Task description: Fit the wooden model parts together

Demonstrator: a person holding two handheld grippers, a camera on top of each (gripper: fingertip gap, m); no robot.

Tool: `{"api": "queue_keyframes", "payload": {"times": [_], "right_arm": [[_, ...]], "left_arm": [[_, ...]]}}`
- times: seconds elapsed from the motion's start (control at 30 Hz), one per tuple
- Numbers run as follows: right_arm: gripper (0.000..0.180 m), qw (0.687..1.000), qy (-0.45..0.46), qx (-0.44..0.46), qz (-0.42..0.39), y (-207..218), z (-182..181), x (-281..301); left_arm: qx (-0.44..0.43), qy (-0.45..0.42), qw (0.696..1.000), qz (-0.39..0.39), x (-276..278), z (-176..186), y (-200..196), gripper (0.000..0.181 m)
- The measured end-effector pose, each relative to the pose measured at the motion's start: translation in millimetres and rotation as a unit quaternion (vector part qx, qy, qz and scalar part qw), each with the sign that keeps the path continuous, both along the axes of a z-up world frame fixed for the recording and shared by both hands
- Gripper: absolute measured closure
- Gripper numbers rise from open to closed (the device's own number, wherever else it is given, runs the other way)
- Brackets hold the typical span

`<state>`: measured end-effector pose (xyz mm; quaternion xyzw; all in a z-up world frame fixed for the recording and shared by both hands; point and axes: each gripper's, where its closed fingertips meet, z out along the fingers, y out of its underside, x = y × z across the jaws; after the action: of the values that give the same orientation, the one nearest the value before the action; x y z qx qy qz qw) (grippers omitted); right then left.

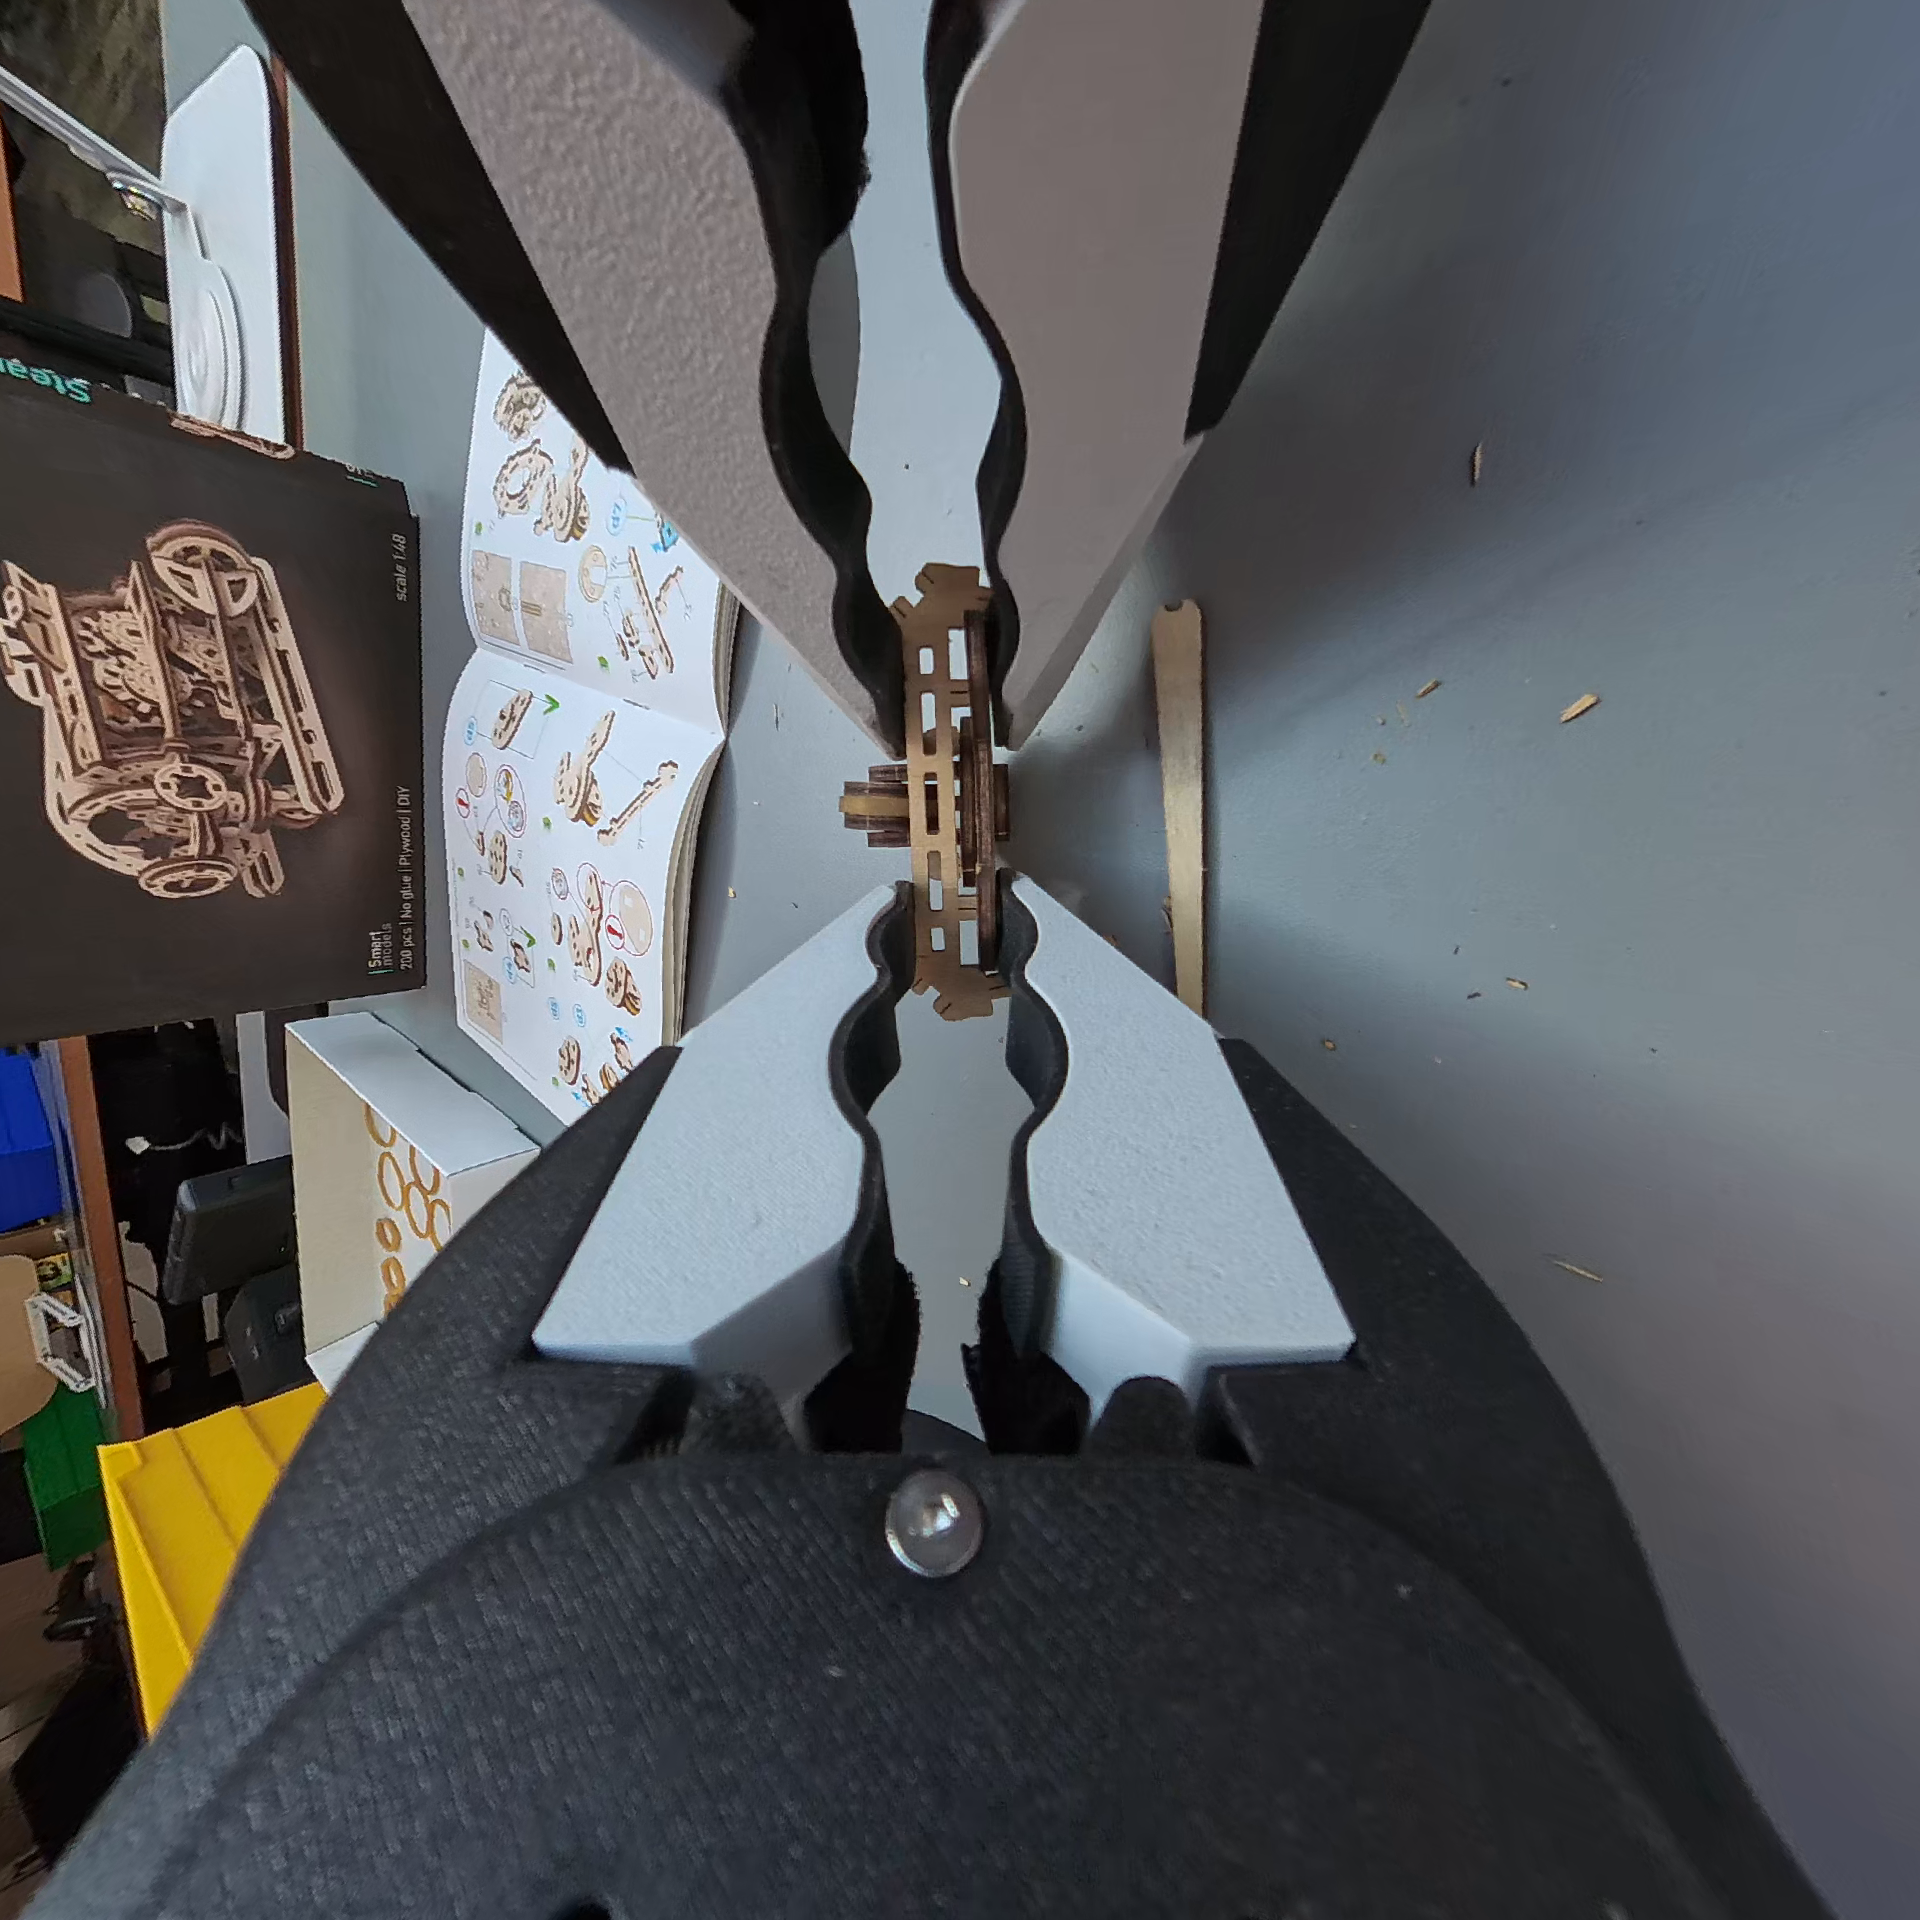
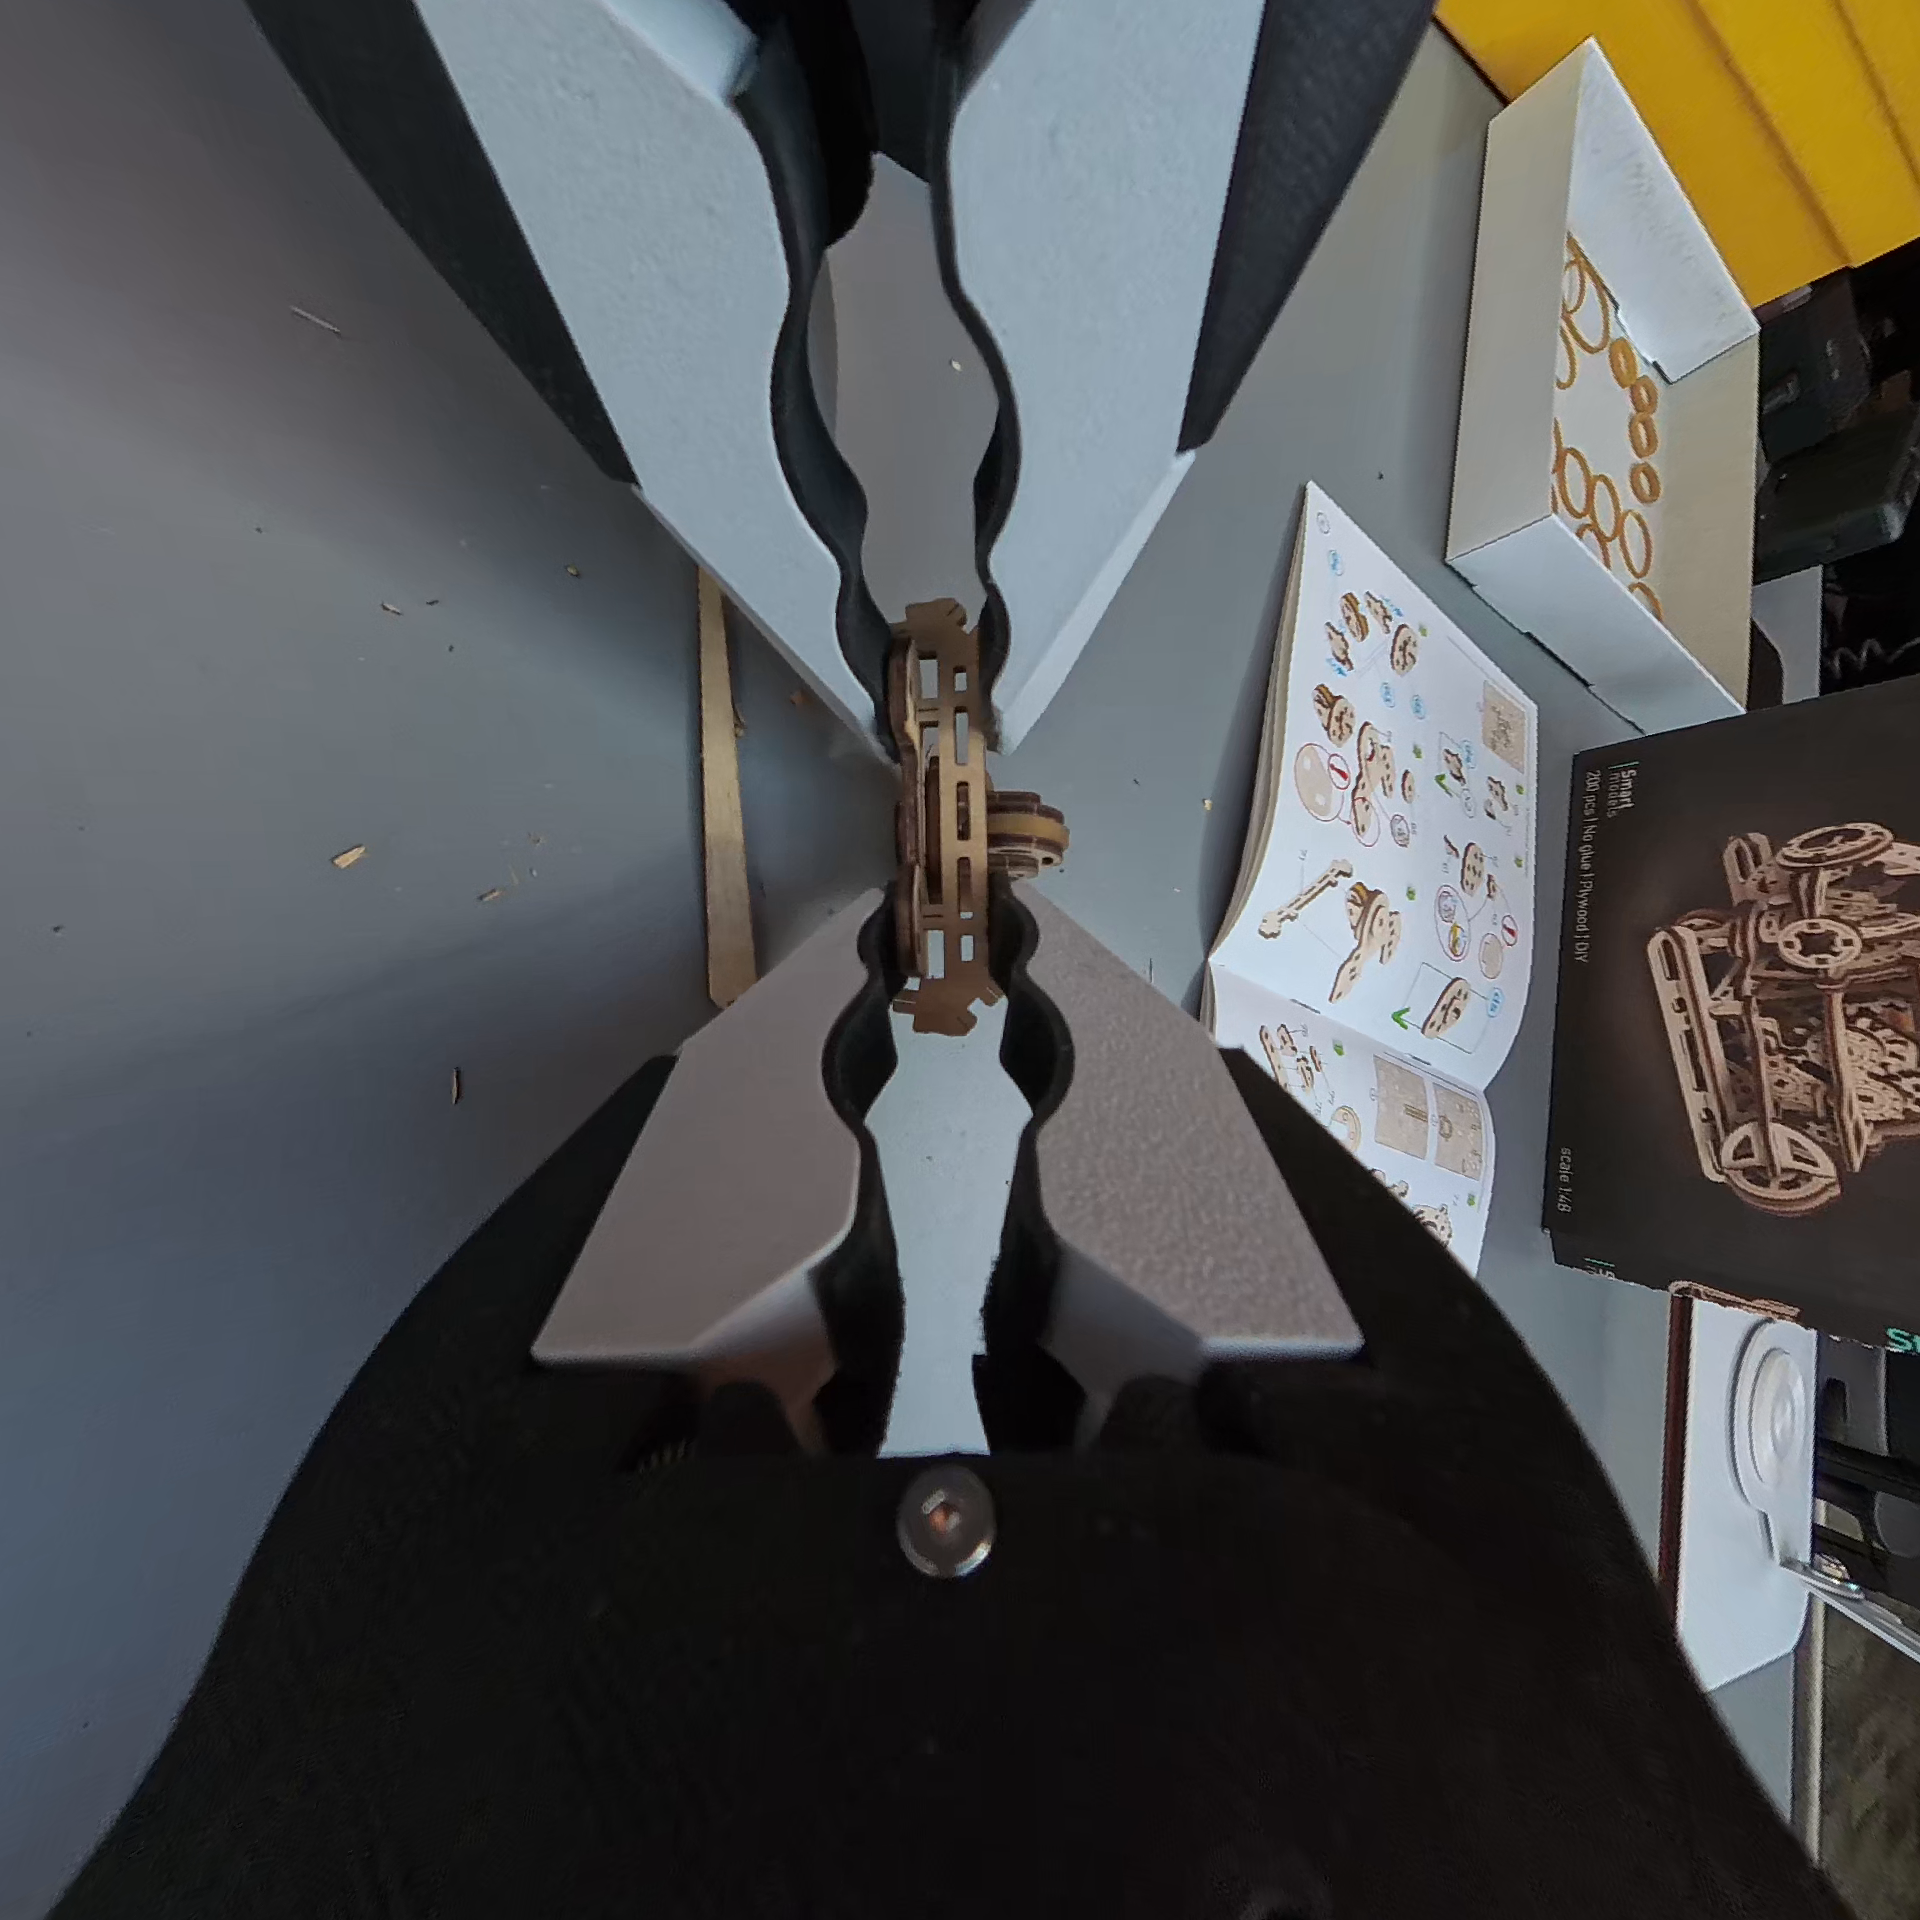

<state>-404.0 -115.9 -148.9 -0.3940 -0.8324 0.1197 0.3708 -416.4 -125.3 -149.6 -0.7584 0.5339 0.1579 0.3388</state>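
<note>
Two claws meet tip to tip over a grey desk (image 1: pixel 1558 416), both clamped on one wooden model (image 1: pixel 951 795).

Left wrist view: left claw (image 1: pixel 948 925) at the bottom, fingers nearly closed, clenched on the lower end of the model. Right claw (image 1: pixel 945 675) comes in from the top, clenched on the upper end. The model is a slotted, toothed disc seen edge-on, held upright between the two claws above the desk, with a small hub sticking out to the left at its middle.

Right wrist view: same grip mirrored. Right claw (image 2: pixel 948 940) at the bottom grips the model (image 2: pixel 940 821) by its lower end; left claw (image 2: pixel 943 686) from the top grips the upper end. The hub points right here.

A flat wooden stick (image 1: pixel 1179 800) lies on the desk just right of the model in the left view, left of it in the right view (image 2: pixel 727 800). Wood chips (image 1: pixel 1577 709) are scattered on the bare desk on that side.

On the other side, an open instruction booklet (image 1: pixel 582 727) lies flat near the claws. Beyond it sits a dark kit box (image 1: pixel 197 727) with a model picture on it. A white box (image 1: pixel 384 1174) with gold rings on its side stands beside the booklet. A yellow bin (image 1: pixel 197 1527) sits at the desk edge past the white box.
</note>
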Motion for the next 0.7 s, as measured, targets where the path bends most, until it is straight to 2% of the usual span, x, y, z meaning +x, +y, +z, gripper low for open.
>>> {"api": "queue_keyframes", "payload": {"times": [0.47, 0.7], "right_arm": [[0.164, 0.999, 0.011, -0.043, -0.014, -2.5, 1.0, -4.5], [0.166, 1.0, 0.014, -0.021, -0.013, -2.0, 1.1, -3.8]], "left_arm": [[-0.004, -0.002, 1.0, 0.003, -2.2, 0.0, -0.5, 0.167], [-0.005, -0.004, 1.0, 0.005, -2.1, 0.0, -0.4, 0.167]]}}
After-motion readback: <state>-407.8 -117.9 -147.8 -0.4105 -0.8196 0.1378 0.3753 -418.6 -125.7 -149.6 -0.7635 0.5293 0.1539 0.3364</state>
